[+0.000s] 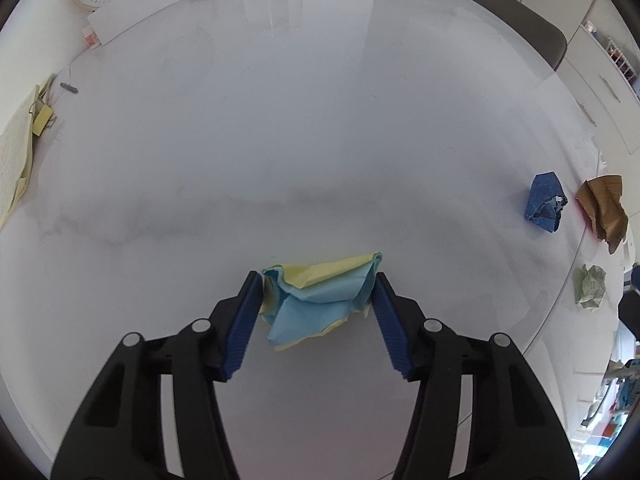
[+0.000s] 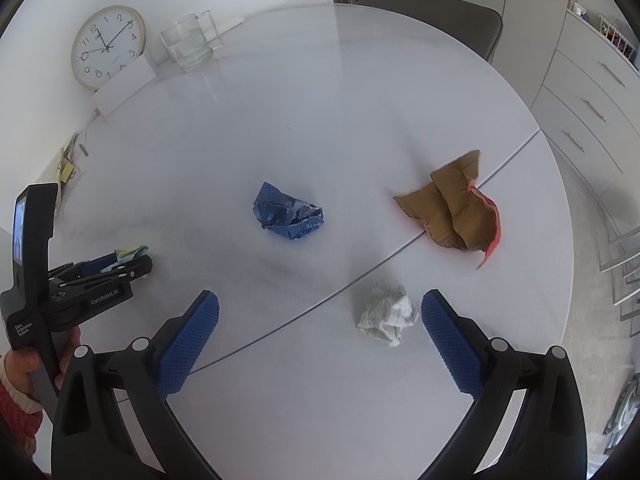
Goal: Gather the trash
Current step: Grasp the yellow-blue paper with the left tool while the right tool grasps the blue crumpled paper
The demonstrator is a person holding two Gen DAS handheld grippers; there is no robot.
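The left gripper (image 1: pixel 318 280) pinches a crumpled yellow-and-blue paper (image 1: pixel 316 300) between both pads, just above the round white table (image 1: pixel 280 140). The right gripper (image 2: pixel 320 308) hangs wide open over the table's near edge, a white wad (image 2: pixel 386 314) lying between its fingers, close to the right one. Beyond the wad lie a blue scrap (image 2: pixel 288 216) and, right of it, a brown wrapper (image 2: pixel 452 208).

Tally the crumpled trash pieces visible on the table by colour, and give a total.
Yellow and light blue paper, between the fingers of the left gripper: 1
Dark blue wrapper: 1
Brown wrapper with red lining: 1
White paper ball, just ahead of the right gripper: 1
Total: 4
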